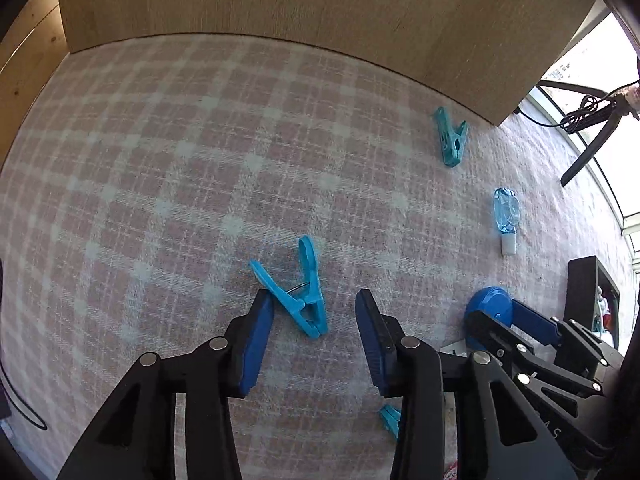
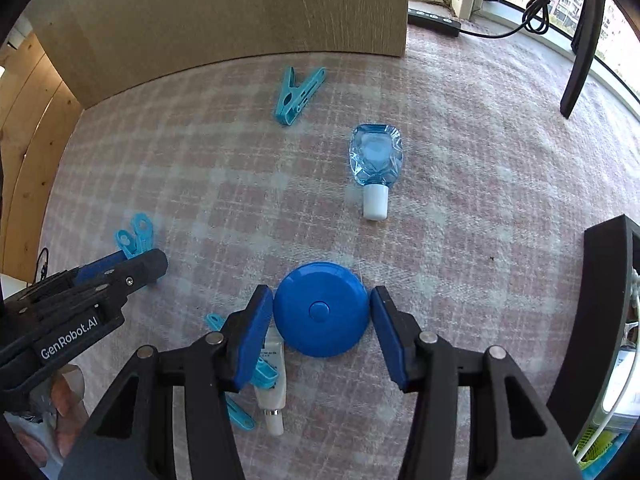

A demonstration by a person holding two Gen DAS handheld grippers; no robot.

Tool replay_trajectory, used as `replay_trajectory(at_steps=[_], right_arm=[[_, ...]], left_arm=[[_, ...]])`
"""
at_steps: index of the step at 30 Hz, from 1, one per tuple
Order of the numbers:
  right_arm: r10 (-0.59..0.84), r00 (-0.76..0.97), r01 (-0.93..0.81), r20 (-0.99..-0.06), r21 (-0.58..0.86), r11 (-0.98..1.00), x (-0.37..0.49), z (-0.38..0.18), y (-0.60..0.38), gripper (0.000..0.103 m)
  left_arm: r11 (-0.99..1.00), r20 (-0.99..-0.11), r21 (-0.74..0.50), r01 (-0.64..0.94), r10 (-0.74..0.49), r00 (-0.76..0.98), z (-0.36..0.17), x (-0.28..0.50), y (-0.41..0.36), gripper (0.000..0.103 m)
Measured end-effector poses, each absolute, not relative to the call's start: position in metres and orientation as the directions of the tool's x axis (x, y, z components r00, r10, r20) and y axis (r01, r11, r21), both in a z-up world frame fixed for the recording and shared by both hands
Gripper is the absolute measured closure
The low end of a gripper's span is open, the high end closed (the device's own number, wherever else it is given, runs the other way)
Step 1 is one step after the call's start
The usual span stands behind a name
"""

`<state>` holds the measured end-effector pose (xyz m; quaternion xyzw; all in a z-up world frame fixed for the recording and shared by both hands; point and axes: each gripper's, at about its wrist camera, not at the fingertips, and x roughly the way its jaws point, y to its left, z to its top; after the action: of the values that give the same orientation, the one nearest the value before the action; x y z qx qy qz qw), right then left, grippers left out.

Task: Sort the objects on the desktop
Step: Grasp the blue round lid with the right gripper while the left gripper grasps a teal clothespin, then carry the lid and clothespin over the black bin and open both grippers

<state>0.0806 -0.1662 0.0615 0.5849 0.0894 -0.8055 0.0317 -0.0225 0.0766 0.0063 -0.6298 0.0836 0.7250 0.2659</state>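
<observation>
Both wrist cams close, downward, share blue disc (image 2: 321,314).

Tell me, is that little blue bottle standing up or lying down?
Lying down. The blue bottle rests flat on the checked cloth, its white cap pointing sideways toward the camera, not upward.

The tabletop (image 2: 460,200) wears a cloth of pink and white checks; the round case (image 2: 321,314) is deep blue; the clips are light blue, one (image 1: 298,294) by the left tool (image 1: 314,320) and one (image 2: 298,94) near the tan wooden board (image 2: 240,12); the little bottle (image 2: 375,160) is see-through blue with a white cap; both tools have black arms and blue pads (image 2: 252,340); the small tube (image 2: 272,380) is white.
</observation>
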Motion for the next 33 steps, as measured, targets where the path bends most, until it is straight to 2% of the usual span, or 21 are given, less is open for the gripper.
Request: replay_trajectory(at_steps=[2, 15, 25, 30, 33], right_arm=[[0.043, -0.324, 0.156, -0.945, -0.098, -0.983, 0.082, 0.062, -0.165, 0.053], [0.036, -0.339, 0.122, -0.940, -0.081, -0.989, 0.093, 0.077, -0.160, 0.054], [0.043, -0.423, 0.075, -0.905, -0.082, -0.994, 0.115, 0.137, -0.113, 0.054], [0.049, -0.456, 0.039, -0.888, -0.075, -0.996, 0.132, 0.165, -0.091, 0.054], [0.057, -0.484, 0.020, -0.873, -0.076, -0.997, 0.143, 0.188, -0.074, 0.054]], left_arm=[[-0.843, -0.957, -0.218, -0.492, 0.283, -0.062, 0.007, -0.020, 0.076, 0.085], [-0.838, -0.946, -0.257, -0.481, 0.321, -0.054, 0.017, 0.000, 0.066, 0.085], [-0.780, -0.913, -0.274, -0.563, 0.395, -0.102, 0.068, 0.050, 0.088, 0.085], [-0.729, -0.890, -0.272, -0.628, 0.439, -0.125, 0.091, 0.049, 0.085, 0.085], [-0.688, -0.879, -0.268, -0.674, 0.461, -0.121, 0.097, 0.040, 0.117, 0.085]])
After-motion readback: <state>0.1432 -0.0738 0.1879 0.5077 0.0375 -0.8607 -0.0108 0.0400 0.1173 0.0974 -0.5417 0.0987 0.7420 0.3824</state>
